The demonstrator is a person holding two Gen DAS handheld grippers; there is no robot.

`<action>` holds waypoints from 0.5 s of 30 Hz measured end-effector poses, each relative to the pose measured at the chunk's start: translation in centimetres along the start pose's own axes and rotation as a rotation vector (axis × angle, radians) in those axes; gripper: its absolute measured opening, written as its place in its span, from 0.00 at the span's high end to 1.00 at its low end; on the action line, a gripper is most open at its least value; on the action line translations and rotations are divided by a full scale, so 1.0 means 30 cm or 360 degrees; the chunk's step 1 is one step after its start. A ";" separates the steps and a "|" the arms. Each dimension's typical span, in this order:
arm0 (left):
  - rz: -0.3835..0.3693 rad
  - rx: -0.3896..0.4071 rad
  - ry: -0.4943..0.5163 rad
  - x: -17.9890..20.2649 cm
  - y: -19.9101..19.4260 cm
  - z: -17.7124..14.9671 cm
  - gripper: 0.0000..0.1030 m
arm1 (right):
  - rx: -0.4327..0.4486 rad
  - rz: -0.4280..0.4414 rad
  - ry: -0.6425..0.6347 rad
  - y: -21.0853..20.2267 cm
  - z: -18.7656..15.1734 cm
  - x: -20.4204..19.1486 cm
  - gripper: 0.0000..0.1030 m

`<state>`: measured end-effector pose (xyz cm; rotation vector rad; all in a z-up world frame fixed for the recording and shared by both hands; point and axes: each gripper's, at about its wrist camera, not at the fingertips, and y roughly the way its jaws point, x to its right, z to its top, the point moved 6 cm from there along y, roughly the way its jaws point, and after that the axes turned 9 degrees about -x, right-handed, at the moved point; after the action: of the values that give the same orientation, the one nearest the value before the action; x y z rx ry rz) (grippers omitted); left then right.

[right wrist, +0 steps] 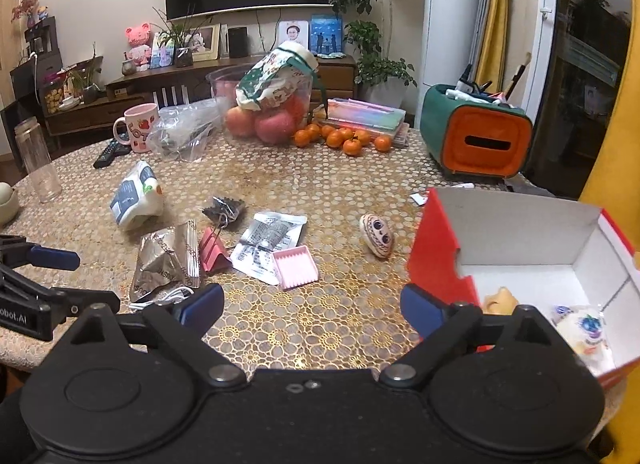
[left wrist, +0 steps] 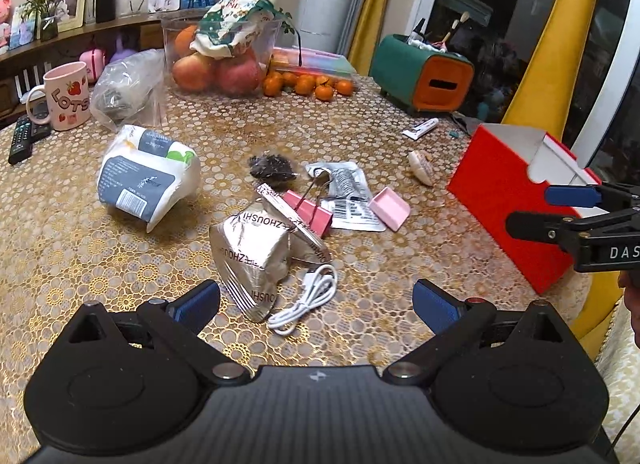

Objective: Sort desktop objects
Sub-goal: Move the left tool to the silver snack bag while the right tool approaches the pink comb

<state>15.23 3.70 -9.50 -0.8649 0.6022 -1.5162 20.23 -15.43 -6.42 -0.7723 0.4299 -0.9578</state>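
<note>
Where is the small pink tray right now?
In both views the pink tray lies mid-table, overlapping the printed sachet, between the pink binder clip and the red box.

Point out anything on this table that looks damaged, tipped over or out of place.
The silver foil packet in the middle of the table is torn open and crumpled. The white tissue pack lies squashed on its side. The small painted-face trinket is tipped over near the red box.
</note>
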 end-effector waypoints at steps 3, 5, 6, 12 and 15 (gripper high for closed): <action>0.0024 0.0007 0.0005 -0.022 0.037 0.011 0.00 | -0.0022 0.0000 0.0000 0.047 0.004 -0.003 0.08; 0.0042 0.0007 0.0016 -0.034 0.061 0.019 0.00 | -0.0033 0.0002 -0.0005 0.080 0.008 -0.006 0.09; 0.0050 0.0003 0.0021 -0.039 0.072 0.021 0.00 | -0.0040 0.0001 -0.0010 0.095 0.010 -0.008 0.09; 0.0081 -0.0012 0.0001 -0.083 0.150 0.041 0.00 | -0.0076 0.0003 -0.0066 0.185 0.024 -0.020 0.10; 0.0089 -0.0001 -0.0022 -0.107 0.173 0.056 0.00 | -0.0100 0.0005 -0.0073 0.232 0.031 -0.017 0.11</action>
<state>19.65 6.34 -13.21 -0.8518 0.6122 -1.4583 24.49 -12.22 -11.02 -0.8490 0.4229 -0.9256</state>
